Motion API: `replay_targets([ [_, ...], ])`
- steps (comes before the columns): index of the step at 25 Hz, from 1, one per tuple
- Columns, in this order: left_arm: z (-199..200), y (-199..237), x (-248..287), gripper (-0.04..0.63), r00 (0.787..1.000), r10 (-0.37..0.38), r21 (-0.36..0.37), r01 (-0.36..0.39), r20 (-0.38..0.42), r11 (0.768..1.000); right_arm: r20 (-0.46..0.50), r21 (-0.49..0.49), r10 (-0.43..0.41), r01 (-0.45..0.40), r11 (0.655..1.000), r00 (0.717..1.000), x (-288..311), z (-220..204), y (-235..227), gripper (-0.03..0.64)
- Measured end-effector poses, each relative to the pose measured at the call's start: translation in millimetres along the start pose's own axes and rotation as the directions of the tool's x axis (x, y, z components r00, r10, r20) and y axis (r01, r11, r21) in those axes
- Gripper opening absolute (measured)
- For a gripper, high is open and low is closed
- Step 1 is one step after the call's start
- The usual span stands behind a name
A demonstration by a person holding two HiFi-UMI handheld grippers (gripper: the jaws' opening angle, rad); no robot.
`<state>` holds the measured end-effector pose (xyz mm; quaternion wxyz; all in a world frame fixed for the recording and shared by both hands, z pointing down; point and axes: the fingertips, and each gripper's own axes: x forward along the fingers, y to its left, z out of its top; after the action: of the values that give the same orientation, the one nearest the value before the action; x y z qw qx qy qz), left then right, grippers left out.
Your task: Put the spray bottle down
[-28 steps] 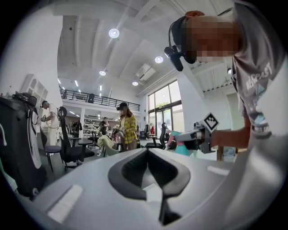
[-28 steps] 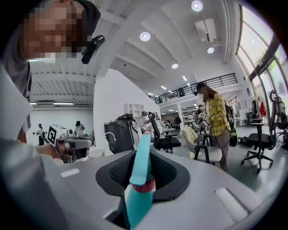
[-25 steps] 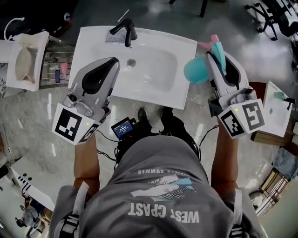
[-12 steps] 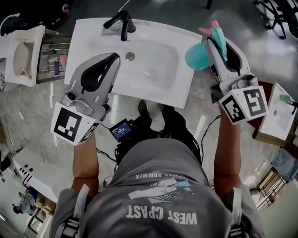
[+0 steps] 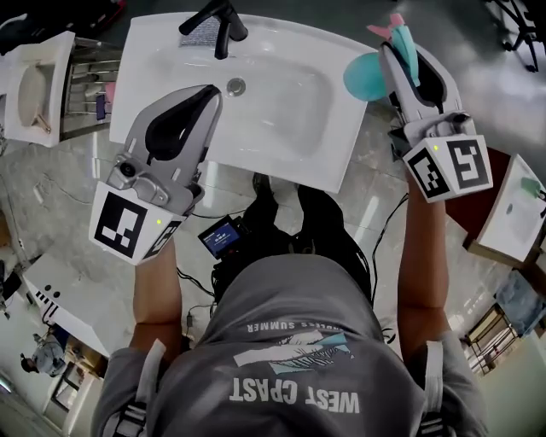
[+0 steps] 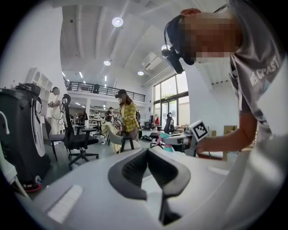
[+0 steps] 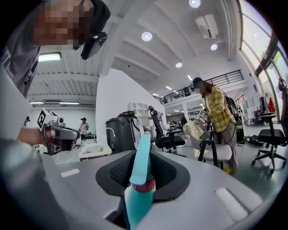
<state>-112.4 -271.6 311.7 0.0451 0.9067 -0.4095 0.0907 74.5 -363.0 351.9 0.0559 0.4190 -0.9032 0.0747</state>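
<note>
spray bottle point(image 5: 365, 78), part-hidden — right hand-held gripper point(image 5: 402, 44)

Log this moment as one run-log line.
right tool: shut on spray bottle, beside sink | left tool: shut, empty | spray bottle: not set down

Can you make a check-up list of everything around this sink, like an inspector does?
Surface: white sink with a black tap at the back; nothing in the basin.
Job's things: teal spray bottle, at the sink's right edge, in the right gripper.
Clutter: grey pad beside the tap.
Grippers: left gripper shut, empty; right gripper shut on the spray bottle.
Cables: black cables on the floor.
Surroundings: small sinks either side; an office chair; a person in a yellow shirt.
</note>
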Motion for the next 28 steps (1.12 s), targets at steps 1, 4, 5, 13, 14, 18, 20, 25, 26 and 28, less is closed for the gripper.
replay_targets([
  [1, -3.0, -0.2, 1.6, 0.003, 1.0, 0.002, -0.005, -0.002, -0.003, 1.0, 0.002, -0.002, 0.004, -0.004, 1.0, 1.0, 2.3, -4.7, -1.7, 0.097],
  [4, -11.3, 1.5, 6.7, 0.003, 1.0, 0.006, -0.018, -0.007, -0.01, 1.0, 0.004, -0.009, 0.009, -0.009, 1.0, 1.0, 10.8, -18.4, -6.9, 0.097],
  [5, -13.8, 3.4, 7.8, 0.003, 1.0, 0.008, -0.022, -0.008, -0.012, 1.0, 0.004, -0.011, 0.01, -0.01, 1.0, 1.0, 14.8, -22.2, -7.9, 0.097],
  [13, -35.1, 12.3, 19.4, 0.003, 0.999, 0.009, -0.053, -0.011, -0.036, 0.999, -0.003, -0.029, 0.02, -0.02, 0.999, 1.0, 38.2, -53.4, -15.2, 0.097],
  [14, -37.2, 12.9, 21.0, 0.003, 0.999, 0.01, -0.055, -0.012, -0.039, 0.998, -0.002, -0.031, 0.021, -0.021, 0.999, 1.0, 40.3, -56.9, -16.5, 0.097],
  [18, -46.3, 15.2, 26.4, 0.003, 0.999, 0.012, -0.065, -0.015, -0.047, 0.998, 0.003, -0.04, 0.024, -0.024, 0.999, 1.0, 48.7, -71.3, -21.5, 0.097],
  [20, -51.0, 15.9, 28.6, 0.003, 0.999, 0.013, -0.069, -0.017, -0.051, 0.997, 0.005, -0.042, 0.025, -0.025, 0.999, 1.0, 52.6, -78.9, -24.4, 0.097],
  [25, -66.1, 18.0, 33.3, 0.003, 0.998, 0.019, -0.078, -0.023, -0.061, 0.997, 0.015, -0.043, 0.028, -0.027, 0.999, 0.999, 61.9, -97.9, -31.1, 0.097],
  [26, -69.1, 19.0, 34.3, 0.003, 0.998, 0.02, -0.08, -0.025, -0.064, 0.997, 0.017, -0.045, 0.029, -0.028, 0.999, 0.999, 64.0, -101.3, -32.0, 0.097],
  [28, -74.7, 20.9, 36.2, 0.003, 0.997, 0.023, -0.084, -0.029, -0.069, 0.996, 0.019, -0.049, 0.032, -0.031, 0.998, 0.999, 68.3, -107.9, -33.2, 0.097],
])
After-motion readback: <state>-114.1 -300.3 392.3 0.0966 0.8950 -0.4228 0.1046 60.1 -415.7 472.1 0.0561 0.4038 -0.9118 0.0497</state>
